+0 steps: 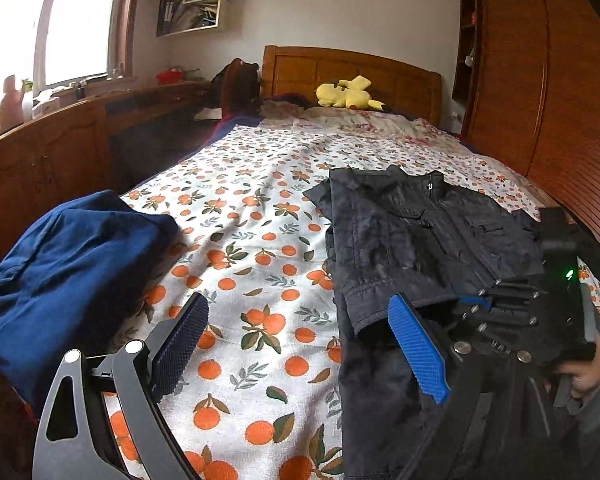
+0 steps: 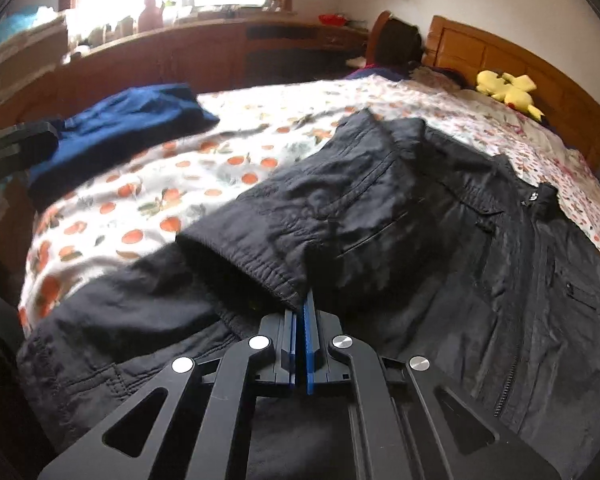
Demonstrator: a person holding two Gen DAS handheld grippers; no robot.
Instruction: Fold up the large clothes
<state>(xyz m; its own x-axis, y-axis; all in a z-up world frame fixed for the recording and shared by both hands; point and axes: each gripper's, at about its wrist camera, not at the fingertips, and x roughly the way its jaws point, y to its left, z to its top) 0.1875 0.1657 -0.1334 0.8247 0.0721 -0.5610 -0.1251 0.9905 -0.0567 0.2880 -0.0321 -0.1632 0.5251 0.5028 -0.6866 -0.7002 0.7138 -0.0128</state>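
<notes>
Right then, the black jacket [image 2: 440, 216] lay spread on the bed sheet [image 1: 252, 216], front up, zip closed as far as could be seen. Right tongs [image 2: 302, 304] were pressed together, pinching the elastic cuff [image 2: 260, 272] of a sleeve [image 2: 320, 200] that was drawn across the jacket front. The cuff sat right at the tips; the sleeve ran away ahead of them toward the collar [image 2: 536, 196]. Left tongs [image 1: 300, 344] were spread wide, holding nothing, hovering over bare sheet with the jacket's edge just beside their right finger [image 1: 420, 352]. A blue garment [image 1: 64, 264] was bunched up off to their left, well apart from the jacket. Yellow plush toy [image 1: 346, 94] lay far ahead by the headboard [image 1: 352, 68], out of the way.

Judged step: sleeve fold-in, mid-way. Risks:
- The grip was only on the cuff's edge, so the slick cloth could slip out if pulled sideways.
- Only one tong was on the cloth, and dragging the sleeve could shift the whole jacket and wrinkle the body, as nothing pinned it.
- A sleeve dropped crooked would leave a lumpy fold; the puffy padding would likely spring back.
- The left tongs, closing low, could catch the sheet instead of the hem.
</notes>
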